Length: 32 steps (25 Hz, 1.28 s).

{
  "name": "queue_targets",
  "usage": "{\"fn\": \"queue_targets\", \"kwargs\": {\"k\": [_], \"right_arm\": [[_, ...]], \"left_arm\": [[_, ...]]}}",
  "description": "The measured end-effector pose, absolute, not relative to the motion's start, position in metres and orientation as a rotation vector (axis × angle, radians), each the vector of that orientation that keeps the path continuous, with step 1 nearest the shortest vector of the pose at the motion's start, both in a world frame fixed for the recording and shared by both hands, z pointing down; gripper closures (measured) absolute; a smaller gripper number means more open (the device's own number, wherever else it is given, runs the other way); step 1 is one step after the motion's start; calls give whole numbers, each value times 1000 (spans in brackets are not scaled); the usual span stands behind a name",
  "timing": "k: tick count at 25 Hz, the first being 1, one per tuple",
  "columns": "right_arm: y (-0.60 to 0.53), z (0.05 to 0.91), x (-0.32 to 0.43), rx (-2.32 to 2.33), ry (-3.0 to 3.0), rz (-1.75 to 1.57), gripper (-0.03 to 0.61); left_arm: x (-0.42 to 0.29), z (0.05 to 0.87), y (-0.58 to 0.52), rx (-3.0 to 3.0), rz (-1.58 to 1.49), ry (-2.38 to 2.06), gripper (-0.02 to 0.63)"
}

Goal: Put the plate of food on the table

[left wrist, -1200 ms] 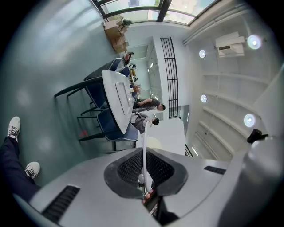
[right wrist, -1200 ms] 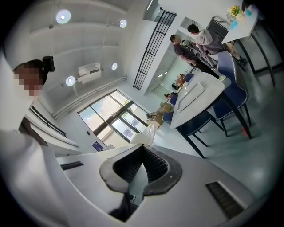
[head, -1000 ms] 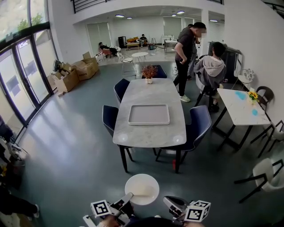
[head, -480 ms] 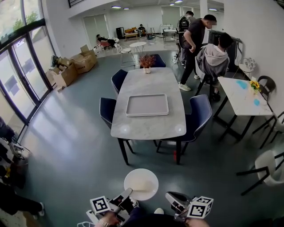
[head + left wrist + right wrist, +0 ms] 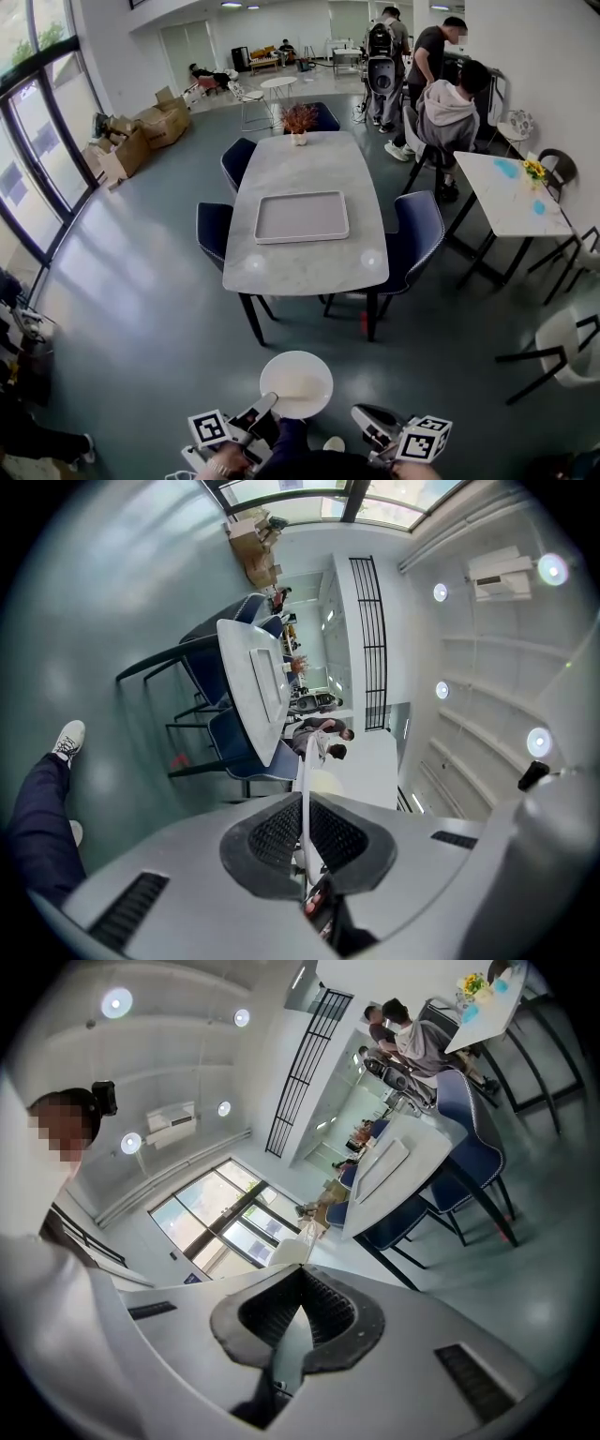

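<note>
Plate (image 5: 296, 382): white, round, shallow, with pale food near the middle, too faint to identify. Carried in the air over the grey floor (image 5: 150, 309), short of the near end of the tabletop (image 5: 309, 267) and not touching it.

Judged rigid, with a glazed, slippery rim, and breakable if dropped. Probably fairly light, but the load sits away from the grip, so likely to sag away from the pinch. Food likely to slide if tilted, so best kept level. Best hold judged at the rim, ideally at 2 opposite points. Only 1 point taken at present.

Left hand-held gripper (image 5: 265, 411): clamped on the plate's near-left rim. Seen in left gripper view as a thin white edge pinched between both pads, jaws nearly closed.

Right hand-held gripper (image 5: 364, 416): jaws closed together with nothing between them. Near the plate's right side but apart from it, giving no support.

Tray (image 5: 301, 217) in the middle of the tabletop. Bare surface at the near end judged adequate for set-down.
</note>
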State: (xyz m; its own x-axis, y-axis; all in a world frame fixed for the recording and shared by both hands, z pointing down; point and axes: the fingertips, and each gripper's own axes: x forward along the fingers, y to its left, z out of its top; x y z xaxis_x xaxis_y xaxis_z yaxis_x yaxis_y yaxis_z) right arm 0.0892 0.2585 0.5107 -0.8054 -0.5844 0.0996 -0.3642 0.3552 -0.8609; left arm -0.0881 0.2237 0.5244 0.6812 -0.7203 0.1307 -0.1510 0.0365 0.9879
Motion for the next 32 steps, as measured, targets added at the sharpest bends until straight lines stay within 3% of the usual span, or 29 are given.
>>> {"fn": "queue_targets", "kwargs": {"k": [18, 32], "right_arm": [[110, 512, 27, -1009, 2319, -1426, 568], [39, 509, -44, -1002, 2362, -1410, 568]], "left_arm": [[-147, 523, 51, 1519, -460, -665, 595], [-217, 527, -22, 1516, -496, -663, 595]]}}
